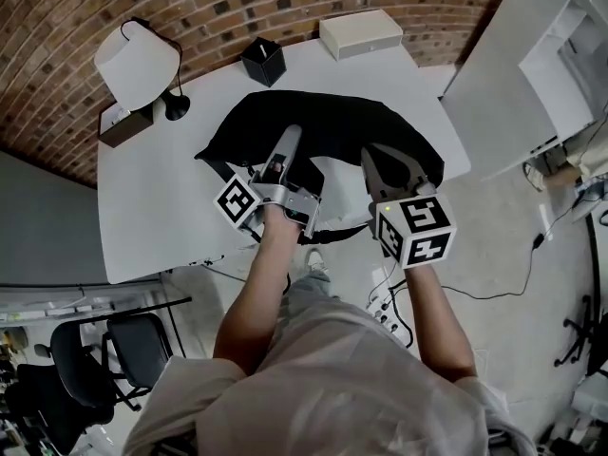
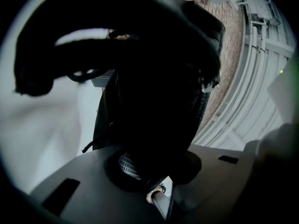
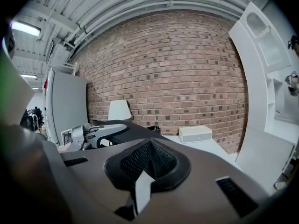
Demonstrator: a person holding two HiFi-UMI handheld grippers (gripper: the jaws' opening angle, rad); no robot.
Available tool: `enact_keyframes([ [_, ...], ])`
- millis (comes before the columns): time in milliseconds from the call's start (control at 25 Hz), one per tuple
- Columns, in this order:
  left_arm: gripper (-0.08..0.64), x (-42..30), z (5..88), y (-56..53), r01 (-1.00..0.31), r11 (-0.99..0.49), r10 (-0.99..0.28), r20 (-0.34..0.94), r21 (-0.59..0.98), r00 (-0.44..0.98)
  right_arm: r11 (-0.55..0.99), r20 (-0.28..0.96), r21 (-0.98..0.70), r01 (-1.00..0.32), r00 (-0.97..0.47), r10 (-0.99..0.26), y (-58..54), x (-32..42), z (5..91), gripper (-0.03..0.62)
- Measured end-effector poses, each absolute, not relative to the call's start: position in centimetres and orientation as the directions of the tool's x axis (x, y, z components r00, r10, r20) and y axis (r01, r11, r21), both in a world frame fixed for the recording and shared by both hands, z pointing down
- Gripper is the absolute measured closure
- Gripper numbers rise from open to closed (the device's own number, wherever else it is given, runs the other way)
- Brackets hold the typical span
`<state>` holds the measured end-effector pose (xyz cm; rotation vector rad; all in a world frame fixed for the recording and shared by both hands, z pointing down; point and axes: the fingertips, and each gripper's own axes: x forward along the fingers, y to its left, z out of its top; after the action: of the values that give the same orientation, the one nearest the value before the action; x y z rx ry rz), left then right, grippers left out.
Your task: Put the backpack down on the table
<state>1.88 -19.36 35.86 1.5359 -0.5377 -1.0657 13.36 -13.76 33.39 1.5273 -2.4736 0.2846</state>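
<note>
The left gripper (image 1: 288, 146) was clamped on a fold of black fabric at the near side of the backpack (image 1: 332, 126), apparently to steady and steer the bag as it settled on the white table (image 1: 152, 217). The right gripper (image 1: 389, 167) sat at the bag's near right corner with its jaws together on nothing, probably only bracing. The backpack lay across the table's middle, its long axis running left to right and its left end tapering. Which end was its top could not be told.
</note>
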Motion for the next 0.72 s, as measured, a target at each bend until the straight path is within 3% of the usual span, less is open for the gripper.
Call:
enact_keyframes([
  [720, 0.479, -3.4, 40.4, -27.8, 0.238, -0.218, -0.844, -0.305, 0.947, 0.441, 0.49, 0.349, -0.056, -0.87, -0.476, -0.807, -22.8, 7.3, 35.8, 0.591],
])
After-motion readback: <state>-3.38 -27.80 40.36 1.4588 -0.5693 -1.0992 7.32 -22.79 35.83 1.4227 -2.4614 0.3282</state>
